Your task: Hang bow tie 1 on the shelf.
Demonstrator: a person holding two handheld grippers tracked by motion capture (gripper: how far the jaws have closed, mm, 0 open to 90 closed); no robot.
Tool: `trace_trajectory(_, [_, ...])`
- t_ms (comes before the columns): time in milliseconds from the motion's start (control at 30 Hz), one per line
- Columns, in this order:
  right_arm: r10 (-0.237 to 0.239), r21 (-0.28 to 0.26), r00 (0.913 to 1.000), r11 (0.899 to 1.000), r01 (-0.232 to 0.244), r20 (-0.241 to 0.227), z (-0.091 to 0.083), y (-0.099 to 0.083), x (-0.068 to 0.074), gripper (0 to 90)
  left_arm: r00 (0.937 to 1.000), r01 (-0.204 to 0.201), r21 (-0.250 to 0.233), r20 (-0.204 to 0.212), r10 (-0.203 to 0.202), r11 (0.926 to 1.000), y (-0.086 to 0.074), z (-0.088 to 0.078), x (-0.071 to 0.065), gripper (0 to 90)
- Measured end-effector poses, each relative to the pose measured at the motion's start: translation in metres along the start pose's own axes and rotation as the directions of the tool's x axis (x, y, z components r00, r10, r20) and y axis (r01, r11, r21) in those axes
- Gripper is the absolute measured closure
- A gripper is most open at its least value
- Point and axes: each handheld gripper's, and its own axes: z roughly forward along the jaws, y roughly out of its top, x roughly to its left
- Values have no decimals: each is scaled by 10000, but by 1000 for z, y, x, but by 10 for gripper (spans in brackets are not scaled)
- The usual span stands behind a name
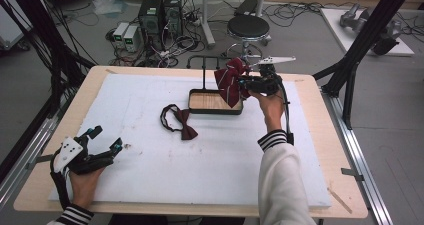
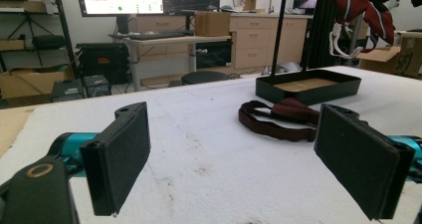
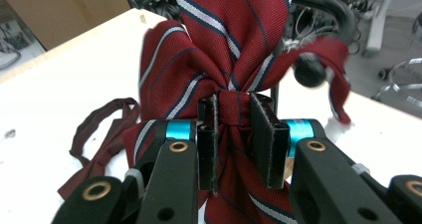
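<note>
The right gripper (image 1: 248, 85) is clamped on the knot of a striped bow tie (image 1: 229, 80); in the right gripper view its two black pads (image 3: 268, 139) squeeze the narrow centre band (image 3: 234, 109), and the tie's wings fan out above and below the jaws. The fabric is dark red with thin white and navy diagonal stripes, gathered tight at the knot, and a loose red strap end (image 3: 333, 59) trails off to the side. The tie hangs in the air, lifted clear of the table.

Just under and beside that gripper sits a shallow black tray (image 1: 200, 108) with a wooden floor; its visible floor is bare. A black stand (image 1: 204, 67) with a curved bar rises at the tray's far edge, just by the held tie.

Farther off from the right gripper, toward the person, a plain dark red bow tie (image 1: 186, 125) lies flat on the white mat (image 1: 150, 175), its strap (image 1: 167, 116) looped beside it, near the tray but apart from it.

Well apart, at the near left corner of the mat, the left gripper (image 1: 107, 142) rests low with its jaws spread wide and nothing between them.
</note>
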Motion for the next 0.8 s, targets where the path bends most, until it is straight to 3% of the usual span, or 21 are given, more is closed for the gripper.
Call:
trace_trajectory(133, [-378,22,9992,9993,378,157,3,2,2,745,10000,-4,9,-4,4,10000,0,0,0,149])
trace_trajectory(300, [-208,137,9992,9997,203,354,8,-2,2,745,10000,-9,-5,-7,9,10000,0,0,0,149])
trace_trajectory(433, [-382,-106,9978,9992,388,545,15,-6,3,745,10000,15,-12,3,-15,10000,0,0,0,149])
trace_trajectory(467, [-611,-336,9948,9974,640,818,18,-12,3,745,10000,14,-13,5,-14,10000,0,0,0,149])
trace_trajectory(633, [-245,-502,9957,9983,291,897,20,-24,-2,744,10000,12,-15,6,-11,10000,0,0,0,149])
trace_trajectory(800, [-104,-216,9968,9997,121,786,25,-37,-6,744,10000,4,0,2,-4,10000,0,0,0,149])
